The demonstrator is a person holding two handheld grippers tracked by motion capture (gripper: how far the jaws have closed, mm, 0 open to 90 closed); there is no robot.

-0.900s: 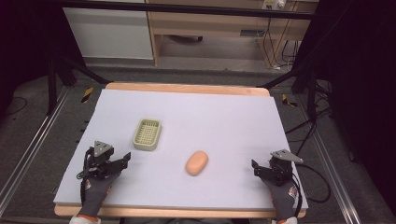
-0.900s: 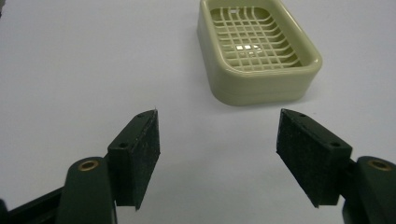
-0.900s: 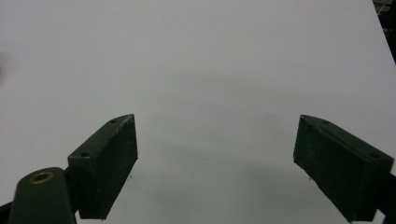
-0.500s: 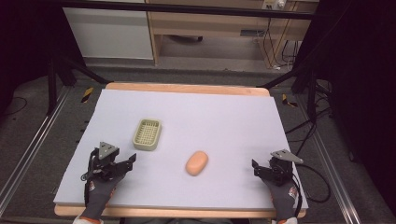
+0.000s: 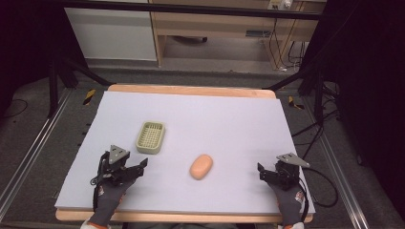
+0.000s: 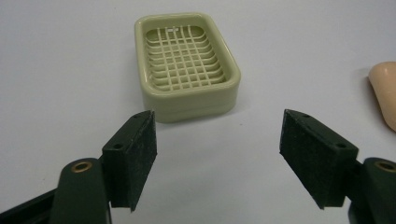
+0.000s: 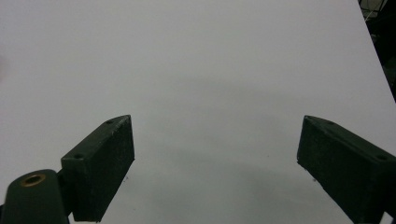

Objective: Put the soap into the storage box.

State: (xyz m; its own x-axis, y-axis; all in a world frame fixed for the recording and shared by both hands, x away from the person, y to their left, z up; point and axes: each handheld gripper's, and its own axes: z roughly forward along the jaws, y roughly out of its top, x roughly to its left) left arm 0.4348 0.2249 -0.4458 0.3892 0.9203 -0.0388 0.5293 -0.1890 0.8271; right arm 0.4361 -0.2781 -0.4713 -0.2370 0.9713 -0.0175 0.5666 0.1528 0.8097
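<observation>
No writing is showing on the soap dish [image 6: 187,65]. The left gripper [image 6: 217,154], jaws spread, is facing it across bare mat; the right gripper [image 7: 215,168], jaws spread, is sitting beside the mat's [image 5: 229,124] edge.

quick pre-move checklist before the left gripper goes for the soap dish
1. Left gripper jaws open, nothing between them: ok.
2. Soap dish upright and in line ahead of the left jaws: ok.
3. Soap dish empty, grid insert showing: ok.
4. Bar of soap lying apart from the dish, out of the approach path: ok.
5. Right gripper open, holding nothing, parked at the table's far side: ok.
6. Jaws wide enough for the dish: cannot tell.
</observation>
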